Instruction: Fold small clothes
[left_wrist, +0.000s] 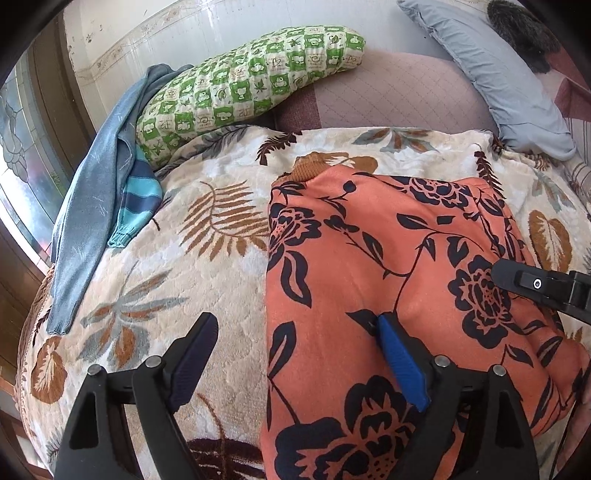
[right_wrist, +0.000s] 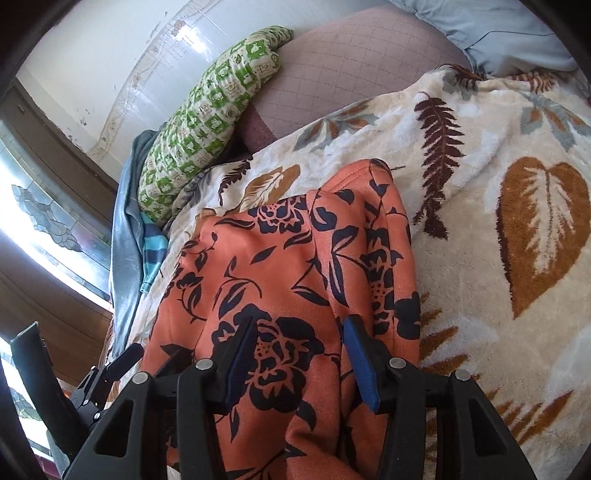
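Left wrist view looks down on a bed covered by a plush cream blanket (left_wrist: 207, 280) with a raised pile and woven brown and grey leaf shapes. An orange garment (left_wrist: 369, 258) of smooth, slightly fuzzy knit, printed with dark navy flowers and vines, lies folded on the blanket, a ribbed mustard collar (left_wrist: 308, 166) peeking out at its far end. The left tool (left_wrist: 295, 325) stands wide open with nothing gripped: its blue ridged pad rests on the orange cloth, while the dark pad hangs over bare blanket. At the right edge, part of the right tool (left_wrist: 546, 288) shows as black plastic.

From the right wrist view, the right tool (right_wrist: 299, 328) is about half open, its two pads straddling a raised fold of the garment (right_wrist: 266, 258); whether they pinch it cannot be told.

Behind lie a quilted green-and-white checked pillow (left_wrist: 243, 85), a limp grey-blue garment (left_wrist: 88, 206) and a ribbed, turquoise-striped sleeve (left_wrist: 138, 199).
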